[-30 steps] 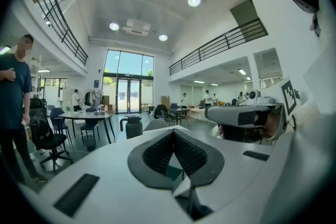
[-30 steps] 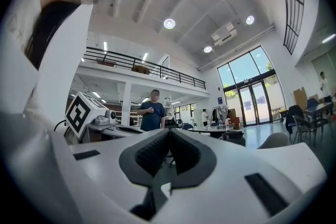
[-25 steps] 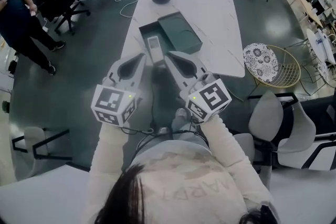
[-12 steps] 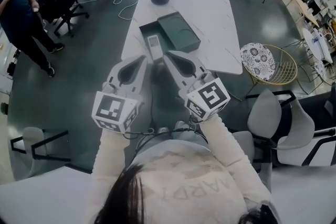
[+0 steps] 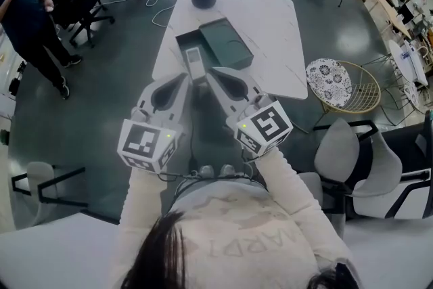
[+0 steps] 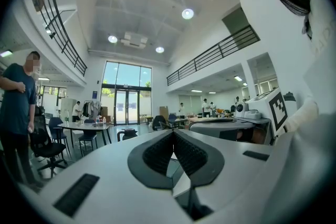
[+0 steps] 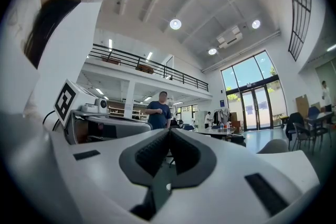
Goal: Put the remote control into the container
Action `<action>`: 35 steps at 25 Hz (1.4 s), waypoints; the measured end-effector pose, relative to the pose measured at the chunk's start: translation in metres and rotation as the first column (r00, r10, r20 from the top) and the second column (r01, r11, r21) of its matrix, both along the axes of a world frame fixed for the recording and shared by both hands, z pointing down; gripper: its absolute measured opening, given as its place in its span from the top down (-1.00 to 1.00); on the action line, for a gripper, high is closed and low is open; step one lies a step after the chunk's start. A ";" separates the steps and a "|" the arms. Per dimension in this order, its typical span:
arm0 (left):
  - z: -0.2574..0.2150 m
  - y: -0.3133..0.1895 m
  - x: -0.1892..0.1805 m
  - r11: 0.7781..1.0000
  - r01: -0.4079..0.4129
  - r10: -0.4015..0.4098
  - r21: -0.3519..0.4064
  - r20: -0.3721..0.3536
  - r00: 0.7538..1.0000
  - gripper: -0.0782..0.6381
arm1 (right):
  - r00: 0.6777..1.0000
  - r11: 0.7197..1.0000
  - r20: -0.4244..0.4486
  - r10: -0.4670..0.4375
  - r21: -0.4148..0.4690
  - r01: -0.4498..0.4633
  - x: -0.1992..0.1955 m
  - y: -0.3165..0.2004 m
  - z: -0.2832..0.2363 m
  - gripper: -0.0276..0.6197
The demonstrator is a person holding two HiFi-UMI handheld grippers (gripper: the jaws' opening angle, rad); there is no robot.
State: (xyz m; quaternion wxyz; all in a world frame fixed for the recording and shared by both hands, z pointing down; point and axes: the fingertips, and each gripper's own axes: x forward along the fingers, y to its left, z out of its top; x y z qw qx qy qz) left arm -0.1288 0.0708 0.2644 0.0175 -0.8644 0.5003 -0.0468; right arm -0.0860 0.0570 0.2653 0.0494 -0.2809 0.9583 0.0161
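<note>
head view: my left claw (image 5: 183,76) and right claw (image 5: 212,72) are pinched together, empty. remote control (image 5: 194,63) lies just ahead, at the container's (image 5: 230,44) near side; likely light, rigid, slick, so i'd pinch its long edges.

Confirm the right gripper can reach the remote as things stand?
Probably yes. The right gripper is shut and empty, just short of the remote, which seems to lie in the open container at the near edge of the table. Nothing stands between them; the jaws would have to open first.
</note>
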 end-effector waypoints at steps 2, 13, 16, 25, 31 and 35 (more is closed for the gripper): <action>0.001 0.000 0.004 1.000 0.001 -0.001 -0.004 -0.004 1.000 0.75 | 1.000 1.000 -0.003 0.002 0.001 -0.002 0.003 0.000 -0.001 0.86; -0.001 0.001 0.022 1.000 -0.007 0.007 -0.002 -0.006 1.000 0.75 | 1.000 1.000 -0.016 0.009 -0.001 -0.009 0.015 -0.001 0.000 0.87; 0.001 -0.001 0.024 1.000 -0.008 0.008 -0.004 -0.011 1.000 0.75 | 1.000 1.000 -0.013 0.012 -0.006 -0.012 0.018 -0.003 0.001 0.87; 0.000 -0.004 0.023 1.000 -0.004 0.004 0.000 -0.022 1.000 0.75 | 1.000 1.000 -0.017 0.008 -0.001 -0.008 0.016 -0.005 0.002 0.87; 0.000 -0.005 0.024 1.000 0.001 -0.001 -0.003 -0.018 1.000 0.75 | 1.000 1.000 -0.013 0.010 -0.003 -0.010 0.018 -0.006 0.001 0.87; 0.000 -0.006 0.024 1.000 0.001 -0.001 -0.006 -0.023 1.000 0.75 | 1.000 1.000 -0.016 0.010 -0.002 -0.010 0.018 -0.007 0.000 0.87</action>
